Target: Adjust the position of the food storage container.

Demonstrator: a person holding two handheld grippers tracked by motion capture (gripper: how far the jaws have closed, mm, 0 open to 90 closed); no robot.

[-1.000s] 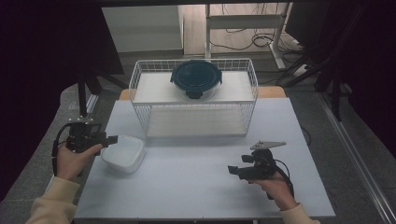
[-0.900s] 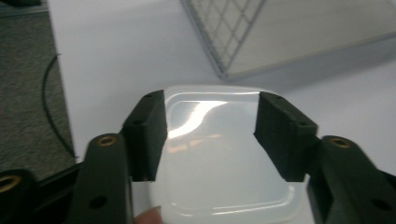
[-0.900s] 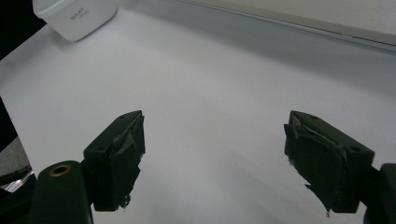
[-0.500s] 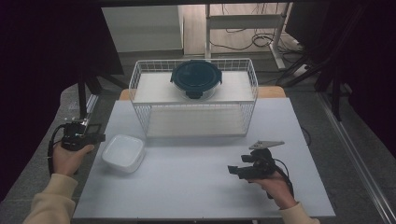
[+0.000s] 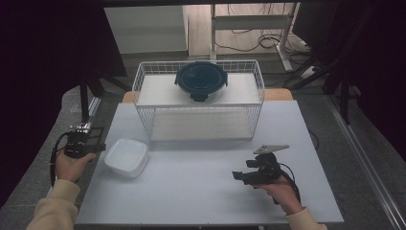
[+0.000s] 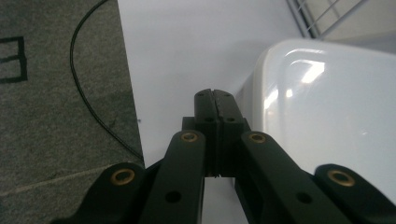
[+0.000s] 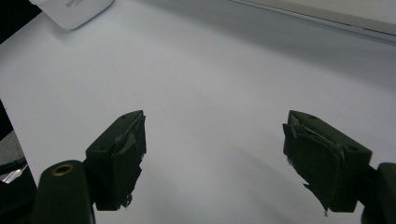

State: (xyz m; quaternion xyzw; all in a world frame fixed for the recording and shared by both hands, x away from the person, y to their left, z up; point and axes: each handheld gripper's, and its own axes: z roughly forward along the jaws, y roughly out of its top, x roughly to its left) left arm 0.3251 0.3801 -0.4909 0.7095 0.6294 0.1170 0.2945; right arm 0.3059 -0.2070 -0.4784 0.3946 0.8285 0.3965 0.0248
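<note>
Left gripper view has the left gripper (image 6: 215, 100) with its two black jaws pressed together, nothing between them; they have just been closing. Their tips sit just beside the rounded side of the white lidded container (image 6: 327, 112), which lies upside down near the table's (image 5: 201, 191) left edge. Seen from the high view, that gripper hangs over the table's left edge, held by the left hand (image 5: 72, 163), the container just to its right. Right gripper view shows the right gripper (image 7: 215, 158) with jaws standing wide apart over bare white tabletop, holding nothing. It hovers near the front right part of the table. A white wire basket (image 5: 143, 103) stands along the far edge, with a dark round lidded bowl (image 5: 201, 81) resting on top of it.
</note>
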